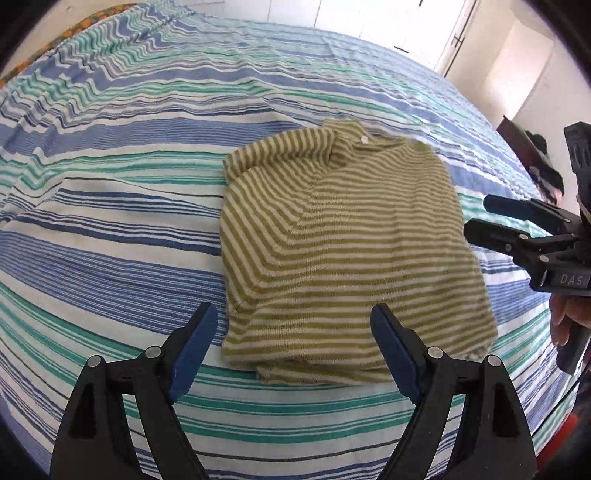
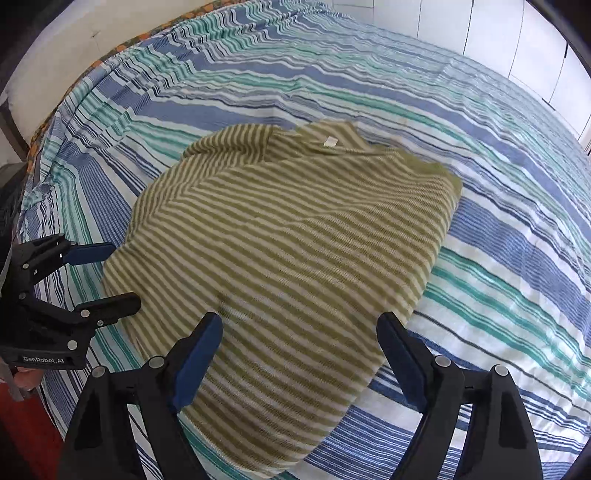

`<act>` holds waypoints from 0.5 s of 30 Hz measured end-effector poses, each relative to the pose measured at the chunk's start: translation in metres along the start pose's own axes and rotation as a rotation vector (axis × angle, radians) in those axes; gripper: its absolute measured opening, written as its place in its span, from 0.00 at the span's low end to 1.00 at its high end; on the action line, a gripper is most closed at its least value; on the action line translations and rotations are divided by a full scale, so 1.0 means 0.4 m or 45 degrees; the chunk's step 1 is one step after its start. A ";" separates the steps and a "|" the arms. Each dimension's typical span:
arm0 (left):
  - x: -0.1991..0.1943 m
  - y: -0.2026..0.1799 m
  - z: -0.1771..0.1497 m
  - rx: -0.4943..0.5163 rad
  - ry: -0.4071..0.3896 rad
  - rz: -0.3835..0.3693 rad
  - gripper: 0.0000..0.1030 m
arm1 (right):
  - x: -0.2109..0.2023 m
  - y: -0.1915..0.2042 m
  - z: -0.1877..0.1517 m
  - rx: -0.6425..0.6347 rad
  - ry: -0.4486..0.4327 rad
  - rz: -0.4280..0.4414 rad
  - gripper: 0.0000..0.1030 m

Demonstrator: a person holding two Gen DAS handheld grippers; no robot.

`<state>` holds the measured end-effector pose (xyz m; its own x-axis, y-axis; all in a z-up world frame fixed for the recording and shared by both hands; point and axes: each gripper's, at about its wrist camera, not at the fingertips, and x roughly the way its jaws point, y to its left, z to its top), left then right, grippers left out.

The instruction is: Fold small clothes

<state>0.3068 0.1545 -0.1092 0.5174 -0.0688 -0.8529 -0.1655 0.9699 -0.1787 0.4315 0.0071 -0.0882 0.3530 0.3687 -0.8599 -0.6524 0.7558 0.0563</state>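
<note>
An olive-and-cream striped small shirt (image 1: 343, 236) lies folded in a rectangle on the bed, collar at the far end; it also shows in the right wrist view (image 2: 288, 258). My left gripper (image 1: 293, 317) is open and empty, hovering over the shirt's near hem; it also shows at the left of the right wrist view (image 2: 118, 275). My right gripper (image 2: 299, 325) is open and empty above the shirt's near part; it shows at the right of the left wrist view (image 1: 476, 214), just off the shirt's right edge.
The shirt lies on a bed sheet (image 1: 110, 221) striped blue, teal and white, wrinkled at the left. White wardrobe doors (image 2: 480, 29) stand beyond the bed. Dark furniture (image 1: 528, 147) stands at the far right. A red floor patch (image 2: 26, 435) shows below the bed's edge.
</note>
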 end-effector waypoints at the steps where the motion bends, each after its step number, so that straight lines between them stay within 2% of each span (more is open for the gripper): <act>1: 0.004 0.001 0.012 -0.005 0.000 0.005 0.85 | -0.019 -0.020 0.019 0.044 -0.053 0.010 0.82; 2: 0.020 -0.003 0.019 0.006 0.022 0.025 0.86 | -0.026 -0.037 0.035 0.088 -0.081 0.025 0.83; 4: 0.074 -0.012 0.019 0.035 0.118 0.107 0.87 | 0.001 -0.060 0.053 0.169 -0.055 0.046 0.84; 5: 0.101 -0.012 0.008 0.038 0.184 0.164 0.84 | 0.039 -0.069 0.047 0.205 0.007 0.060 0.84; 6: 0.109 -0.012 -0.002 0.024 0.214 0.172 0.81 | 0.089 -0.077 0.029 0.241 0.115 0.077 0.84; 7: 0.091 -0.009 -0.010 0.000 0.203 0.155 0.81 | 0.137 -0.084 0.000 0.277 0.243 0.058 0.84; 8: 0.061 -0.008 -0.018 -0.011 0.171 0.152 0.80 | 0.156 -0.080 -0.034 0.301 0.289 0.025 0.84; 11: -0.030 -0.018 -0.038 0.028 0.063 0.216 0.89 | 0.050 -0.066 -0.080 0.345 0.099 0.035 0.84; 15: -0.108 -0.030 -0.071 0.030 0.010 0.233 0.89 | -0.102 -0.030 -0.165 0.348 -0.033 0.060 0.85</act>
<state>0.2625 0.1390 -0.0841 0.4740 0.1074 -0.8740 -0.2367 0.9715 -0.0090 0.3806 -0.0526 -0.0872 0.3458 0.4180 -0.8401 -0.4647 0.8541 0.2336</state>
